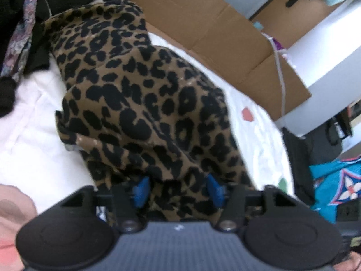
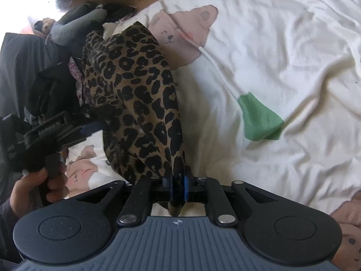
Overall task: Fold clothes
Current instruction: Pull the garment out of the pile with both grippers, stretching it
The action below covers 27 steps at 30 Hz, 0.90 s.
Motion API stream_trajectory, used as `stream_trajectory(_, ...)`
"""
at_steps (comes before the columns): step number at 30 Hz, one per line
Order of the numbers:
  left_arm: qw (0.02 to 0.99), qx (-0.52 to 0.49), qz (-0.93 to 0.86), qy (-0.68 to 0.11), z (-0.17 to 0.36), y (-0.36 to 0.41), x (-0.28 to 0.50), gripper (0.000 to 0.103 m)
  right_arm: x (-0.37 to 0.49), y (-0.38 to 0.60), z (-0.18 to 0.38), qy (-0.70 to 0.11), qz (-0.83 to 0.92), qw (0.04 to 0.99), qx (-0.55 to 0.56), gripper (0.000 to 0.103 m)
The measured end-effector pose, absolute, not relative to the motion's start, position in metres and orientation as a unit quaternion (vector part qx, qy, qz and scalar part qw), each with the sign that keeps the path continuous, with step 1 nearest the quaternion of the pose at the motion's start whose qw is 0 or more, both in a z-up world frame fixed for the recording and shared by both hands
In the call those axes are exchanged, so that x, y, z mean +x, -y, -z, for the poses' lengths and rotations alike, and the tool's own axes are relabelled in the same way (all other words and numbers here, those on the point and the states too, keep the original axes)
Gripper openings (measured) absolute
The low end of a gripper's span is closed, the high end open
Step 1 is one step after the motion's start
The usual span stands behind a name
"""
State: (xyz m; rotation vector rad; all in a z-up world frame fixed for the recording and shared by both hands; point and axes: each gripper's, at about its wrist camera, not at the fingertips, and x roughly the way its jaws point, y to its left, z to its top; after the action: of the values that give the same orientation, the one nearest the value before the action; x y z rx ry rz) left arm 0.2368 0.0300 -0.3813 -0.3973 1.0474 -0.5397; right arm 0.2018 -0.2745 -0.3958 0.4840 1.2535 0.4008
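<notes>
A leopard-print garment [image 1: 140, 103] lies bunched on the white bedspread [image 1: 33, 140] and drapes over the front of my left gripper [image 1: 178, 189]. Its blue pads [image 1: 141, 190] stand wide apart, open, with cloth sagging between and over them. In the right wrist view the same garment [image 2: 140, 90] stretches from the pile at the left down to my right gripper [image 2: 178, 186], whose jaws are shut on a gathered edge of the cloth. A hand [image 2: 29, 187] holds the left gripper's handle [image 2: 45, 133] at the left edge.
Dark clothes and a floral fabric [image 1: 20, 36] are piled at the far left. A flattened cardboard box [image 1: 214, 31] lies along the bed's far side beside a white cabinet [image 1: 334, 52]. The bedspread [image 2: 282, 56] carries bear prints and a green patch [image 2: 259, 119].
</notes>
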Motion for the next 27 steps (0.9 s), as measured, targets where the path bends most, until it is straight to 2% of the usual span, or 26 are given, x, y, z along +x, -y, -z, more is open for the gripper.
stream_trajectory(1, 0.811, -0.183, 0.259, -0.492, 0.38, -0.03, 0.235, 0.03, 0.201, 0.275, 0.395, -0.577, -0.182, 0.765, 0.222, 0.02)
stream_trajectory(2, 0.808, -0.179, 0.266, -0.495, 0.379, -0.028, 0.233, 0.008, 0.2, 0.277, 0.395, -0.577, -0.177, 0.766, 0.222, 0.022)
stream_trajectory(3, 0.805, -0.174, 0.273, -0.497, 0.377, -0.026, 0.232, 0.006, 0.199, 0.278, 0.393, -0.576, -0.174, 0.767, 0.223, 0.023)
stream_trajectory(5, 0.807, -0.17, 0.279, -0.492, 0.372, -0.024, 0.231, 0.004, 0.198, 0.28, 0.388, -0.572, -0.169, 0.771, 0.223, 0.026)
stream_trajectory(15, 0.793, -0.136, 0.358, -0.474, 0.322, 0.0, 0.208, 0.002, 0.204, 0.296, 0.345, -0.522, -0.192, 0.776, 0.298, 0.027)
stream_trajectory(18, 0.783, -0.113, 0.38, -0.48, 0.31, 0.013, 0.196, 0.002, 0.207, 0.302, 0.331, -0.505, -0.201, 0.775, 0.324, 0.037)
stream_trajectory(19, 0.779, -0.106, 0.386, -0.482, 0.308, 0.018, 0.193, 0.002, 0.207, 0.304, 0.326, -0.499, -0.204, 0.774, 0.332, 0.038)
stream_trajectory(23, 0.769, -0.091, 0.406, -0.486, 0.3, 0.022, 0.178, 0.002, 0.21, 0.304, 0.329, -0.494, -0.22, 0.748, 0.384, 0.038)
stream_trajectory(27, 0.758, -0.074, 0.428, -0.487, 0.296, 0.036, 0.167, 0.002, 0.211, 0.291, 0.338, -0.508, -0.231, 0.737, 0.382, 0.039)
